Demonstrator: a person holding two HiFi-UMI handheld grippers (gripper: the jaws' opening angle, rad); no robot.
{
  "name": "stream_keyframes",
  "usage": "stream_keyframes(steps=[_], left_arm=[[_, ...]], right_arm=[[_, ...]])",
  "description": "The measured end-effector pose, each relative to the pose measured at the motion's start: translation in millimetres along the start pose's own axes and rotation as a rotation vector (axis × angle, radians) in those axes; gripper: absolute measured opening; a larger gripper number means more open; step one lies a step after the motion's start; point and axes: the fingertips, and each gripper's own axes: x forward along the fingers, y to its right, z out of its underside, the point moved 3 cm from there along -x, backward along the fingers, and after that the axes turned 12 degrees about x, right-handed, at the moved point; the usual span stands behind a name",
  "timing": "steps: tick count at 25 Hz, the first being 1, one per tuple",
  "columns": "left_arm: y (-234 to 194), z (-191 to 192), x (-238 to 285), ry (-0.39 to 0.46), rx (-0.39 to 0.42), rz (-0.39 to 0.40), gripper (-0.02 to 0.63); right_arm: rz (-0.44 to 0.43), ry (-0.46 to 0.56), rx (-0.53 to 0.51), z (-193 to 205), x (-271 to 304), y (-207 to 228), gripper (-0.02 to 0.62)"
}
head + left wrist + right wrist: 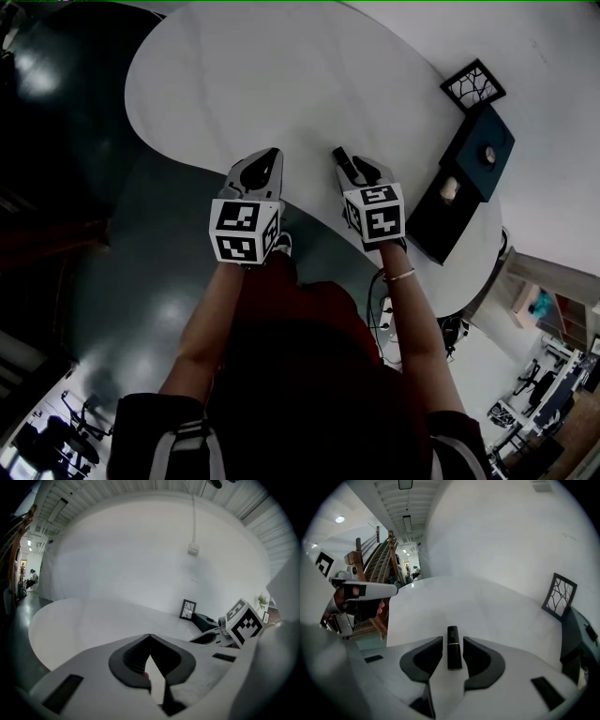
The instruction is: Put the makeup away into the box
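Note:
A black lipstick tube (454, 653) with a thin gold band lies on the white table (281, 84), pointing away from me. My right gripper (453, 639) stands over it, jaws open on either side with a narrow gap on each flank. In the head view the tube (340, 157) pokes out ahead of the right gripper (351, 171) near the table's front edge. My left gripper (259, 172) hovers beside it to the left, and its jaw tips (150, 635) meet, shut on nothing. The dark box (469, 183) stands open at the table's right end.
A small black frame with a branching pattern (473, 84) leans at the back right, just behind the box's blue lid (485, 148). The table's curved front edge runs under both grippers, with dark floor (84, 281) below. A wall (140, 550) rises behind the table.

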Motion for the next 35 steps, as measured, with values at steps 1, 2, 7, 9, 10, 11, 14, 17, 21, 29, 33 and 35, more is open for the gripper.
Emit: stream_keyframes(steps=[1, 2, 7, 9, 10, 11, 14, 17, 21, 29, 33, 35], left_arm=[[0, 0, 1, -0.001, 0.0, 0.0, 0.021], [-1, 0, 2, -0.002, -0.001, 0.0, 0.021], [-4, 3, 4, -0.013, -0.007, -0.002, 0.021], [-5, 4, 6, -0.015, -0.008, -0.002, 0.021], [-5, 5, 6, -0.016, -0.008, -0.002, 0.021], [-4, 5, 7, -0.017, -0.008, -0.001, 0.021], [-3, 5, 9, -0.019, -0.006, 0.001, 0.021], [-3, 4, 8, -0.017, -0.001, 0.001, 0.021], [-3, 1, 7, -0.013, 0.004, 0.001, 0.021], [3, -1, 6, -0.009, 0.018, 0.032, 0.021], [8, -2, 9, -0.006, 0.036, 0.059, 0.021], [11, -5, 10, -0.001, 0.047, 0.075, 0.021]], right_arm=[[-0.002, -0.007, 0.002, 1, 2, 1, 0.126], [-0.004, -0.014, 0.004, 1, 3, 2, 0.124], [0.001, -0.049, 0.004, 6, 9, 3, 0.124], [0.004, -0.055, -0.003, 6, 10, 2, 0.124], [0.004, -0.057, -0.007, 6, 10, 2, 0.124], [0.004, -0.059, -0.009, 6, 10, 2, 0.123], [0.008, -0.062, -0.008, 7, 11, 5, 0.11], [0.005, -0.059, 0.003, 8, 11, 5, 0.109], [-0.003, -0.057, 0.011, 8, 10, 4, 0.106], [-0.002, -0.01, 0.058, 0, -3, -4, 0.106], [0.012, 0.031, 0.09, -3, -13, -5, 0.106], [0.019, 0.056, 0.108, -5, -21, -5, 0.104]])
